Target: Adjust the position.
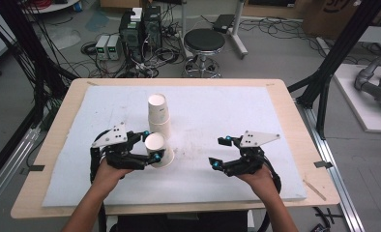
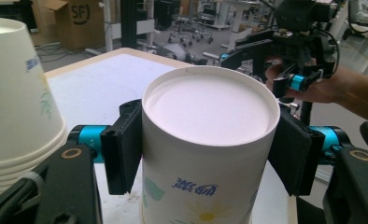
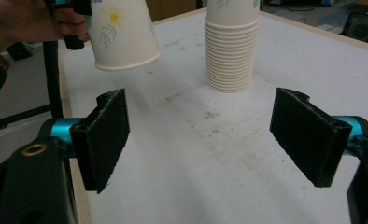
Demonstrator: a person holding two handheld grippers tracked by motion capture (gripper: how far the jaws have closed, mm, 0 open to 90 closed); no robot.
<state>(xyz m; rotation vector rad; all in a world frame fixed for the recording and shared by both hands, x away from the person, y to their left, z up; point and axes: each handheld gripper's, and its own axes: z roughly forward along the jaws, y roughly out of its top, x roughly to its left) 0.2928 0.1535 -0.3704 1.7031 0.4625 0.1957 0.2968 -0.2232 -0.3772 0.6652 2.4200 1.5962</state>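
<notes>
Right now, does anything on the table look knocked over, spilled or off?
Nothing spilled or toppled. The stack of cups stands upside down and upright; the left gripper holds a single cup lifted off the mat. Faint brown smudges mark the white mat.

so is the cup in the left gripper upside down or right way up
Upside down. The left gripper view shows the cup's closed base on top; in the right gripper view its open rim faces down, clear of the mat.

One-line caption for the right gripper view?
Open right gripper above the white mat; cup stack beyond, lifted paper cup upper left.
</notes>
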